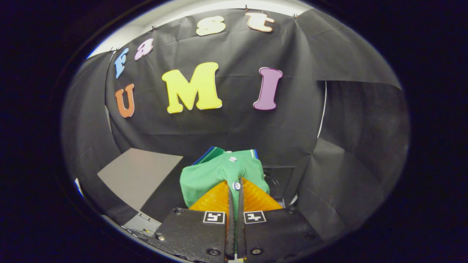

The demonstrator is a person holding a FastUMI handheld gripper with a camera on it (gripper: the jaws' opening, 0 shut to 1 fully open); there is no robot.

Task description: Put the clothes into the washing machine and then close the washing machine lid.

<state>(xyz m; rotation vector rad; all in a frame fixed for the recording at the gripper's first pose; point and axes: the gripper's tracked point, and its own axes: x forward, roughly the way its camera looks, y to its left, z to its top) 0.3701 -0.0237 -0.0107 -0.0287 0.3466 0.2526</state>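
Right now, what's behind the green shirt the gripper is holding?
The hand-held gripper is shut on the green shirt. Behind its top edge peeks a dark green and blue edge, then the black cloth wall. The shirt covers whatever lies directly behind it.

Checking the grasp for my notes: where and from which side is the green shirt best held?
At the buttoned front edge, from the near side: the claw is shut on the shirt there, by a white button, and the cloth bunches ahead of the fingers.
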